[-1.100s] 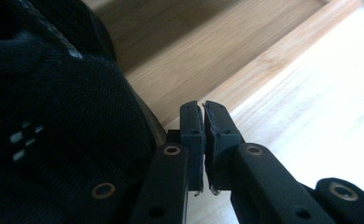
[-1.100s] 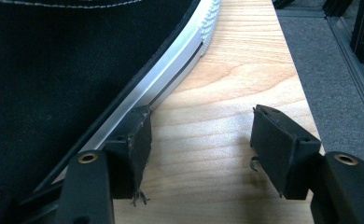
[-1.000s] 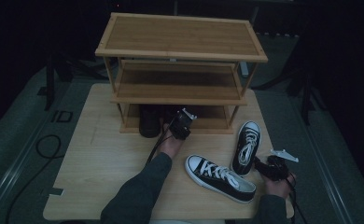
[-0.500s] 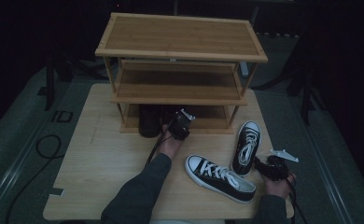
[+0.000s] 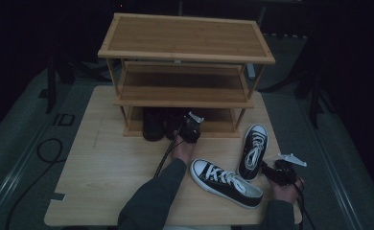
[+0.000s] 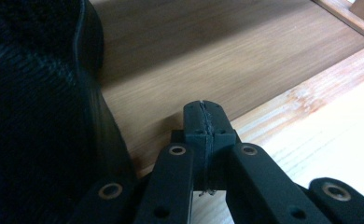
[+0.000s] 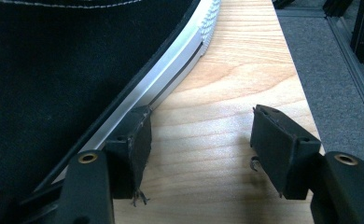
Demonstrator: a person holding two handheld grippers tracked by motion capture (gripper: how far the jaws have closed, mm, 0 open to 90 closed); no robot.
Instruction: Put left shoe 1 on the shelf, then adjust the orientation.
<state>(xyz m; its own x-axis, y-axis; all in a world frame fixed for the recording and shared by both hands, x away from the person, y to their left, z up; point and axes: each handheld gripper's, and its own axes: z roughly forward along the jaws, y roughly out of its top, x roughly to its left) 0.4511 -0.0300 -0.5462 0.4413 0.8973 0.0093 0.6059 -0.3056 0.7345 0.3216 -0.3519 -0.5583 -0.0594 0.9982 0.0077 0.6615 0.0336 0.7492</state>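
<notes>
Nearest the person, at the front right corner of the pale wooden table (image 5: 103, 191), the right gripper (image 5: 270, 171) rests low by the table edge with its jaws spread wide and nothing clamped between them; in the right gripper view (image 7: 201, 135) one pad lies against the white rubber sole of the black canvas sneaker with white laces (image 7: 68, 70), the other stands apart over bare wood. Just left of that hand in the high view, the same low sneaker (image 5: 226, 181) lies on its sole, toe pointing toward the person's left sleeve, and its matching second black canvas sneaker (image 5: 253, 151) sits just beside it, heel near the right gripper and white toe cap pointing toward the rack. Farther in, the left gripper (image 5: 185, 125) reaches to the front lip of the bottom tier of the three-tier bamboo shoe rack (image 5: 185, 38); its jaws have just been closing and now meet pad to pad with nothing between them, as the left gripper view (image 6: 203, 123) shows. Beside those closed tips stands a pair of dark black shoes (image 5: 154, 123) on the bottom tier (image 6: 227, 56), one filling the left of the left gripper view (image 6: 35, 116).
</notes>
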